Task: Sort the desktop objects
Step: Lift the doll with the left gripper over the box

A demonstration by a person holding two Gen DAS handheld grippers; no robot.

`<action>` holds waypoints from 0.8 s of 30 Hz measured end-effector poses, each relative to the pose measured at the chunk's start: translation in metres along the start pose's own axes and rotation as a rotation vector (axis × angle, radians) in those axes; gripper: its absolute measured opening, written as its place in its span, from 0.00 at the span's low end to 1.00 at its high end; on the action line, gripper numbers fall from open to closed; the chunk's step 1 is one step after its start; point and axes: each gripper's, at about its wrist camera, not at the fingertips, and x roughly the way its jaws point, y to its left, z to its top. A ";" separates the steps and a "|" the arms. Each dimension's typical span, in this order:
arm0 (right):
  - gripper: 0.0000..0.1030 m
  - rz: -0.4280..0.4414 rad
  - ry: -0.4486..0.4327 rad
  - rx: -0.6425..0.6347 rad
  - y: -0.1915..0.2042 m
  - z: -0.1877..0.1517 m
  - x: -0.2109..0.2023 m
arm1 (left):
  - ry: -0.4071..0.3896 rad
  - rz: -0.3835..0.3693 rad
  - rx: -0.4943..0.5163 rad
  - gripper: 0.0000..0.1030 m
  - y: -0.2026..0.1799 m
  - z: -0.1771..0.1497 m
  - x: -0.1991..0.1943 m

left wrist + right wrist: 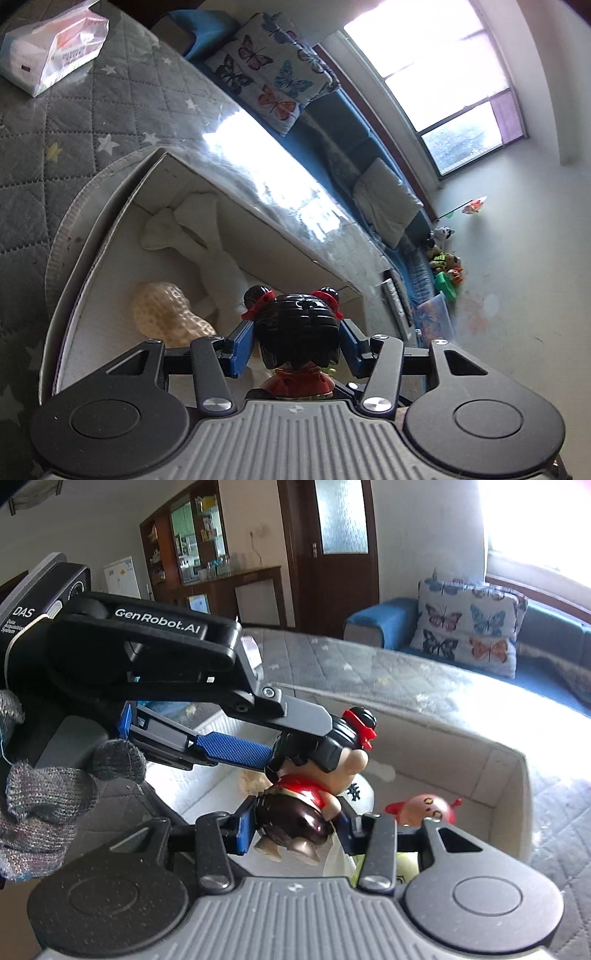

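**A:** What's the setting?

**B:** A living room. The bench (110, 122) wears a grey quilted cover with pale stars under a clear, glaring sheet, filling the upper left of the left wrist view. Behind it runs a blue sofa (384, 622) with one butterfly cushion (467, 622), a bright window (439, 70) at upper right, and dark wood cabinets (192, 565) at upper left of the right wrist view.

**A:** And the count?

**B:** One white cardboard box (92, 258) at centre left, open. Inside it: one peanut-shaped toy (166, 314), one white plush piece (207, 243) (its exact shape is hard to read), and one small red-and-tan figure (424, 808) at lower right of the right wrist view. One tissue pack (51, 48) lies at the top left corner of the bench. Two tongs, one doll.

**A:** The doll?

**B:** A glossy figurine (314, 775) with black hair in two buns tied with red ribbons, red top, dark brown trousers, tan feet. It hangs tilted above the open box, at the centre of both views.

**A:** Who has it?

**B:** Both. The left tongs (297, 339) are clenched on its head, blue pads pressed to either side of the hair. The right tongs (295, 827) grasp it at the trousers, pads touching both hips. A grey knitted glove (48, 805) holds the left tool's handle at lower left.
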 end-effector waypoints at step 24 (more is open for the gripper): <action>0.45 -0.039 0.038 0.016 0.006 -0.021 0.000 | -0.016 0.048 0.129 0.50 -0.014 -0.009 -0.009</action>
